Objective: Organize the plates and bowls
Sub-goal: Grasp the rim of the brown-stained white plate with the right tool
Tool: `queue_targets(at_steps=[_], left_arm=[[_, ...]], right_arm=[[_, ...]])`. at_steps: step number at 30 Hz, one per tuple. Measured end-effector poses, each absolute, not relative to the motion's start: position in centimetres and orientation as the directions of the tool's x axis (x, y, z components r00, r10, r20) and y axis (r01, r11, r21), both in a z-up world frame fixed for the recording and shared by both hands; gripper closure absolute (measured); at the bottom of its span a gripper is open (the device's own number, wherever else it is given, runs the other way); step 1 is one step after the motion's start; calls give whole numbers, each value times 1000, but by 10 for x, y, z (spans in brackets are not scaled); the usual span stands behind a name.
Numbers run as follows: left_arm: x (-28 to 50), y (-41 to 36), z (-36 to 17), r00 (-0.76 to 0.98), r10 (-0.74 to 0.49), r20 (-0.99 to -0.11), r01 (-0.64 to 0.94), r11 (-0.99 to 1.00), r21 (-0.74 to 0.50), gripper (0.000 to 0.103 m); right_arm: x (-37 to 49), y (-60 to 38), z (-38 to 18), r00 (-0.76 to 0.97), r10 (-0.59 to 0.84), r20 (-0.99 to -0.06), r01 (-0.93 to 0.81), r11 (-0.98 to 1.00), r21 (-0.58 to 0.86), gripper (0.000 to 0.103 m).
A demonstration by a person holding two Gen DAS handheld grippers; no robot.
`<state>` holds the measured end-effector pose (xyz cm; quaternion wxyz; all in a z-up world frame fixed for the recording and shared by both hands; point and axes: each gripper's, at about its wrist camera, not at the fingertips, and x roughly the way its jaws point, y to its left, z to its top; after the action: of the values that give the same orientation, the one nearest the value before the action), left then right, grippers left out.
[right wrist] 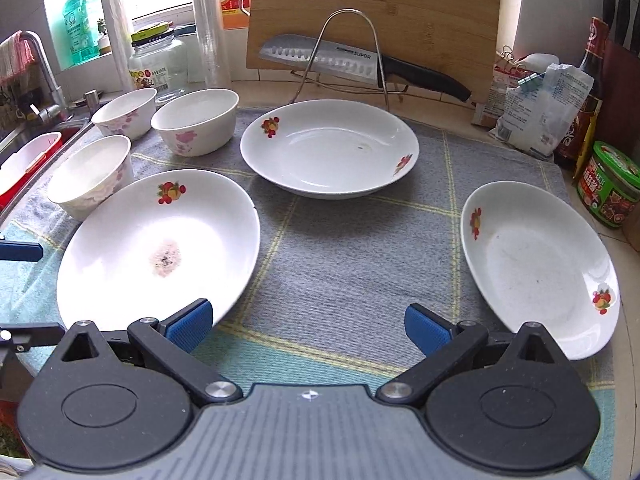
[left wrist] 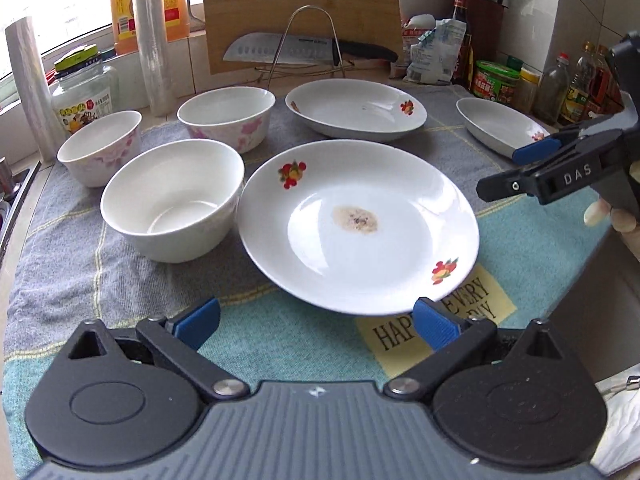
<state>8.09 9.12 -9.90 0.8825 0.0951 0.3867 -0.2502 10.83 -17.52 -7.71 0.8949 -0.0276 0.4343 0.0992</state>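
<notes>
Left wrist view: left gripper spread before the white glazed fruit-print plate; right gripper also spread. Ceramic looks rigid, slippery, breakable; pinch its near rim

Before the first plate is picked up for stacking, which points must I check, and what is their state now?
1. Left hand-held gripper open: ok.
2. Right hand-held gripper open: ok.
3. Both empty: ok.
4. Stained plate flat on the cloth, near rim reachable: ok.
5. Stained plate clean enough to stack: not ok, brown spot in its centre.
6. Knife apart from the dishes, behind on the rack: ok.
</notes>
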Motion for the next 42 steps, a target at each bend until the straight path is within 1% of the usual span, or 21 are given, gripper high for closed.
queue_targets(at_steps=[3, 9, 20, 27, 34, 42], left_arm=[[83, 96, -109, 546, -393, -740, 549, 835, -38, 1], [88, 99, -119, 514, -439, -737, 600, 798, -57, 1], [97, 94, -121, 517, -449, -729, 657, 754, 2, 1], [105, 86, -123, 516, -448, -730, 663, 749, 9, 1], [110, 81, -123, 490, -482, -726, 706, 708, 6, 0], [115, 80, -123, 454, -514, -728, 757, 654, 11, 1]], right_arm=[[111, -158, -79, 571, 178, -802, -218, 974, 61, 0], [111, -125, -84, 530, 193, -825, -267, 962, 53, 0], [135, -112, -105, 448, 234, -863, -276, 954, 116, 0], [148, -110, -106, 434, 249, -866, -347, 933, 95, 0], [159, -107, -108, 410, 255, -876, -430, 901, 61, 0], [166, -109, -107, 384, 284, -878, -487, 871, 69, 0]])
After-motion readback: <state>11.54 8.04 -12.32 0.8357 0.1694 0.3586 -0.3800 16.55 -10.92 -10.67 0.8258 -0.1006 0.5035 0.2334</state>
